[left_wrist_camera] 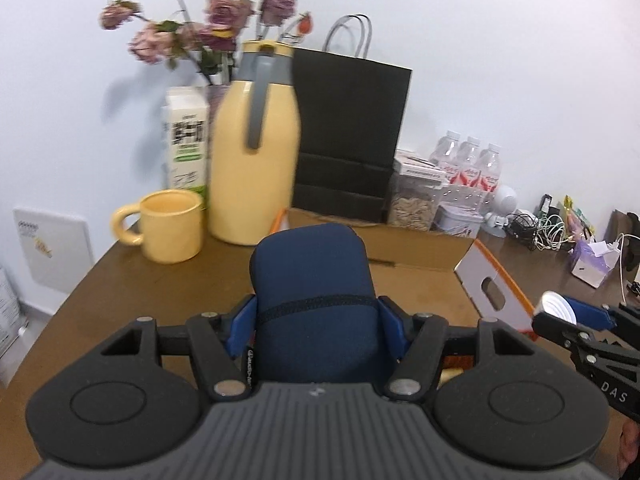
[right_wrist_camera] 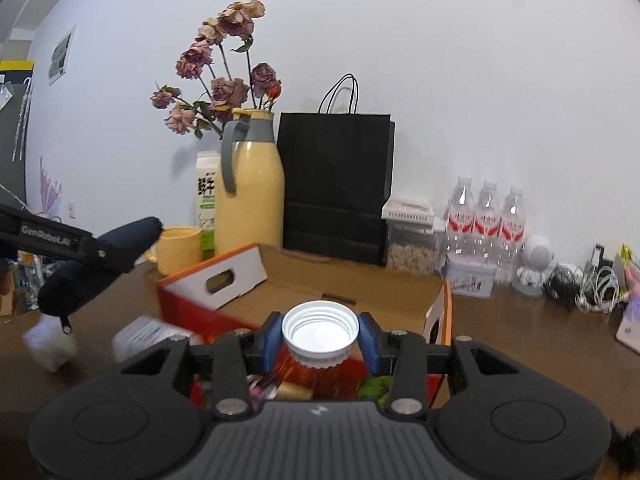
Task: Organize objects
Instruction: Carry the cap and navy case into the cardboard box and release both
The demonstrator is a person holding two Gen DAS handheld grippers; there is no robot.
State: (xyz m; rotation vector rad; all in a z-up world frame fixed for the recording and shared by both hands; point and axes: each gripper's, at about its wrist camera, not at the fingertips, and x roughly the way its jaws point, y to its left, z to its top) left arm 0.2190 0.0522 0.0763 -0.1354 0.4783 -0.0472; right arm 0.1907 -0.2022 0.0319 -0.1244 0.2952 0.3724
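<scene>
- Nearest in the left wrist view, the left gripper (left_wrist_camera: 316, 314) has its blue-padded fingers (left_wrist_camera: 240, 326) clenched on a navy blue fabric pouch with a dark zipper seam (left_wrist_camera: 314, 280), which stands up between them, lifted above the brown wooden table (left_wrist_camera: 120, 288).
- Beyond the pouch lies an open cardboard box with orange edges and a white flap (left_wrist_camera: 424, 252).
- Behind, by the wall: a pale yellow ceramic mug (left_wrist_camera: 170, 226), a pale yellow thermos jug with a grey handle (left_wrist_camera: 256, 148), a white and green milk carton (left_wrist_camera: 186, 144), dried pink roses (left_wrist_camera: 208, 20), a black paper bag (left_wrist_camera: 350, 136) and three clear water bottles (left_wrist_camera: 472, 168).
- At the right edge, the right gripper (left_wrist_camera: 560, 312) shows a white cap between its fingers.
- Closest in the right wrist view, the right gripper (right_wrist_camera: 320, 334) grasps a jar with a white ribbed cap and reddish contents (right_wrist_camera: 320, 330), held over the cardboard box (right_wrist_camera: 340, 280); blurred items lie inside below.
- At left, the left gripper (right_wrist_camera: 108, 248) holds the navy pouch (right_wrist_camera: 92, 268) in the air, well apart from the jar, near the yellow mug (right_wrist_camera: 178, 250).
</scene>
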